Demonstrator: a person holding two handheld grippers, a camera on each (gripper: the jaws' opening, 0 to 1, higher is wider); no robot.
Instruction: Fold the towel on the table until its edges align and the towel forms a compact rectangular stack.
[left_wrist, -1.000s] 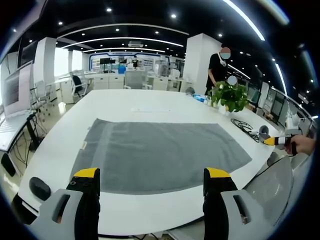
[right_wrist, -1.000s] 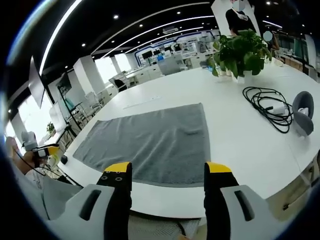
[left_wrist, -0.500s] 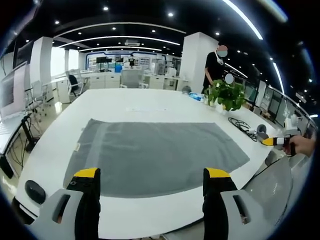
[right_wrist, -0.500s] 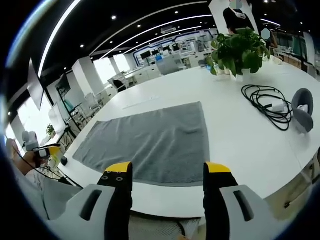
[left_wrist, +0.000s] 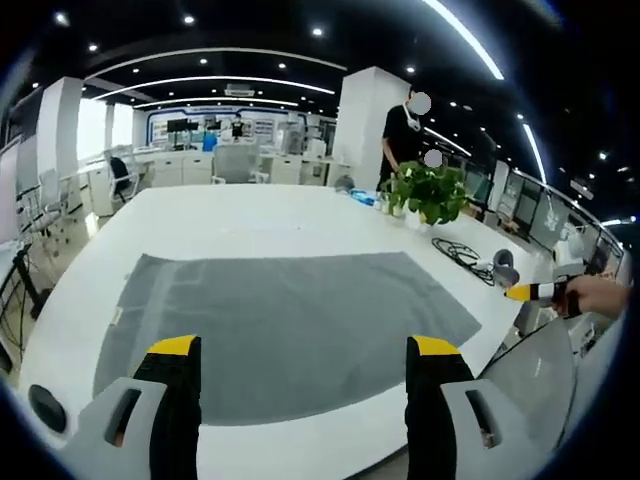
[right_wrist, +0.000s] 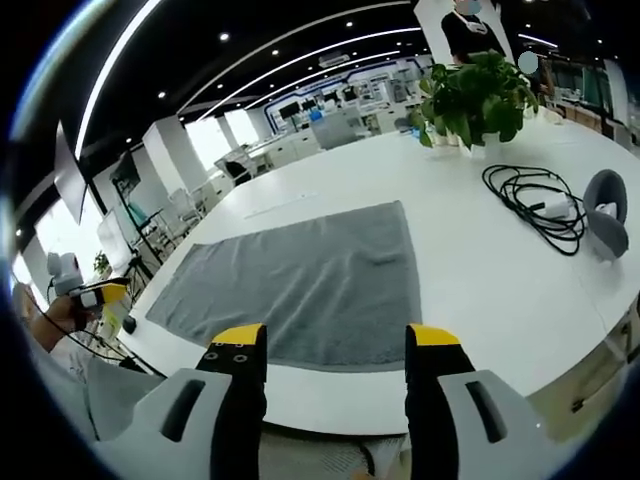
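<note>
I see the towel (left_wrist: 280, 325) lying flat and unfolded near the table's (left_wrist: 240, 215) near edge. My left gripper (left_wrist: 300, 348) and right gripper (right_wrist: 323, 338) hover released, holding nothing. Risk: unequal corner pinches would skew the fold.

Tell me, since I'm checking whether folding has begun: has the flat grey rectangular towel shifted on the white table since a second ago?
No. The flat grey rectangular towel lies spread as before, its far corner keeping the same gap to the black coiled cable on the white table.
</note>
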